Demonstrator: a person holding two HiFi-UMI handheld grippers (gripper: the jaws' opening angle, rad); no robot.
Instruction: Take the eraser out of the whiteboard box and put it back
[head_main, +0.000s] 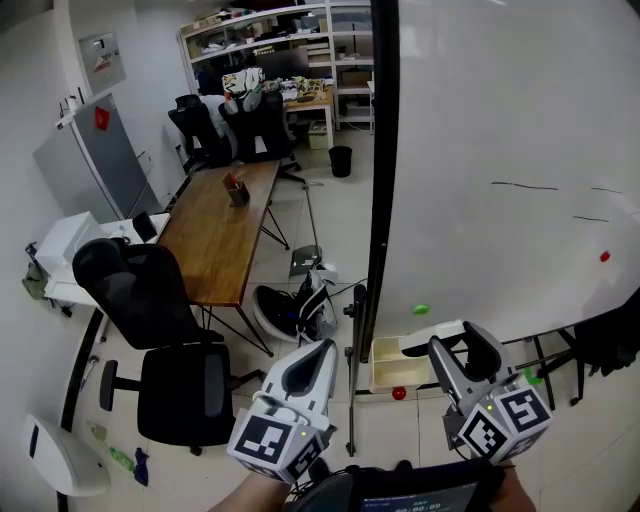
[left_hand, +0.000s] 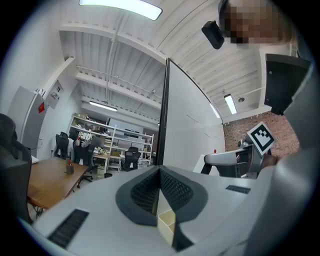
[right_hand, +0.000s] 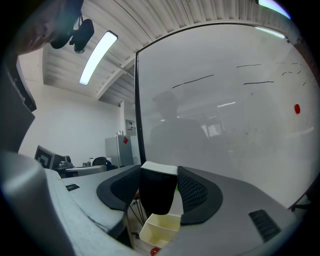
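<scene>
Black eraser with a white top is out of the box right now. It sits between the pads of the right tongs, which are clamped on it, so they stand pretty wide with the eraser filling the gap. It stands upright in the right gripper view, white cap at 12 o'clock.

The cream whiteboard box shows at 6 o'clock under the eraser in that same view. It's near but clearly apart, nothing touching. There's a small red blob just below the box, can't tell what it is.

From the head view, the box hangs low by the dark frame edge of the whiteboard, at roughly 8 o'clock from the right tongs. The left tongs sit at about 9 o'clock from the box, on the other side of the frame. They're closed up, pads meeting at the tip, nothing in them. In the left gripper view you can only spot a corner of the box through the slit under the pads.
</scene>
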